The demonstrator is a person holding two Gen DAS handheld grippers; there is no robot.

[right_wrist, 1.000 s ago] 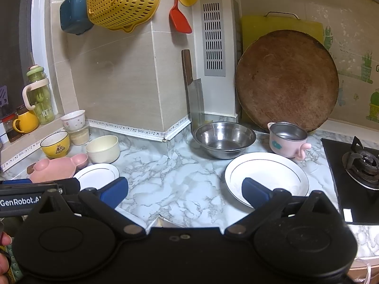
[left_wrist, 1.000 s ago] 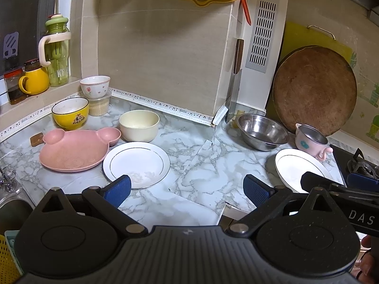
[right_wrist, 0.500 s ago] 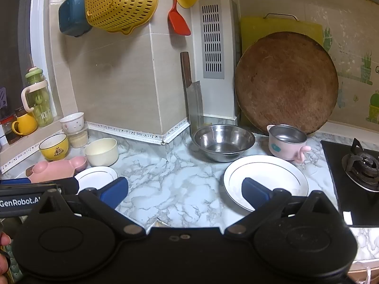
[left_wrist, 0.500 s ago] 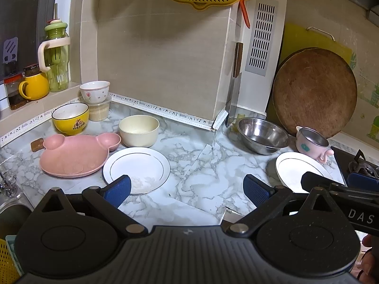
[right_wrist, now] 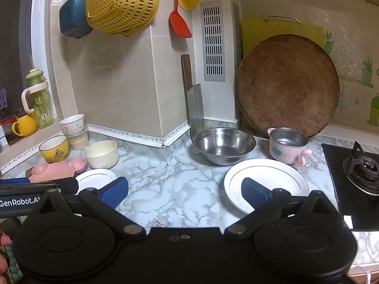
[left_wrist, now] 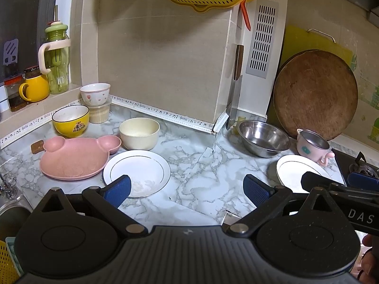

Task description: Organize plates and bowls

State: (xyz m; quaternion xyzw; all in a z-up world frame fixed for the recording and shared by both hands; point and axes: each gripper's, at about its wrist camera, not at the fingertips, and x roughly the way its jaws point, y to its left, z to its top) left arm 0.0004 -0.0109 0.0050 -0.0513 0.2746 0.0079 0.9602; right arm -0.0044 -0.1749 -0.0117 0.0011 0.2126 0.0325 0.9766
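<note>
On the marble counter at the left lie a white plate [left_wrist: 139, 169], a pink bear-shaped plate [left_wrist: 73, 159], a cream bowl [left_wrist: 139, 133], a yellow bowl [left_wrist: 70, 120] and a small white bowl [left_wrist: 95, 93] on a tub. At the right are a steel bowl [right_wrist: 223, 145], a second white plate [right_wrist: 272, 179] and a pink cup-bowl [right_wrist: 287, 147]. My left gripper [left_wrist: 187, 191] is open and empty, above the counter's front with its left finger over the white plate's near edge. My right gripper [right_wrist: 184, 193] is open and empty, its right finger over the second plate.
A cleaver [right_wrist: 194, 104] and a round wooden board [right_wrist: 286, 85] lean on the wall. A gas hob [right_wrist: 362, 168] is at the right, a sink [left_wrist: 9, 213] at the left. A yellow colander [right_wrist: 120, 2] hangs above. A green bottle [left_wrist: 56, 61] and yellow mug [left_wrist: 35, 87] stand on the sill.
Both views have risen and pulled back slightly from the counter. The dishes have not moved. Both grippers stay open.
</note>
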